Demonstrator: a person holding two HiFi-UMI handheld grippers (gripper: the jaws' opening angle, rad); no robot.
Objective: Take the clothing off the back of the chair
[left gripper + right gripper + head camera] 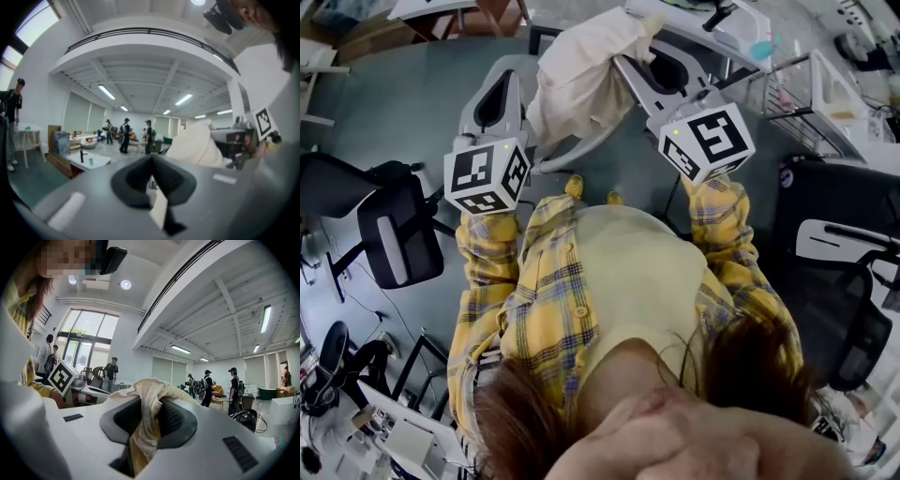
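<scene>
A cream garment (581,80) hangs in the air in front of me in the head view, bunched and drooping. My right gripper (639,52) is shut on a fold of it. In the right gripper view the cloth (143,437) runs down through the slot between the jaws of the right gripper (149,404). My left gripper (508,73) is held up beside the garment's left edge with its jaws together. In the left gripper view the garment (197,145) shows to the right of the left gripper (152,161). A pale sliver sits low in its slot; what it is I cannot tell.
A black office chair (394,234) stands on the grey floor at my left and another black chair (839,291) at my right. Desks with equipment (806,84) lie ahead on the right. Several people (125,135) stand far across the room.
</scene>
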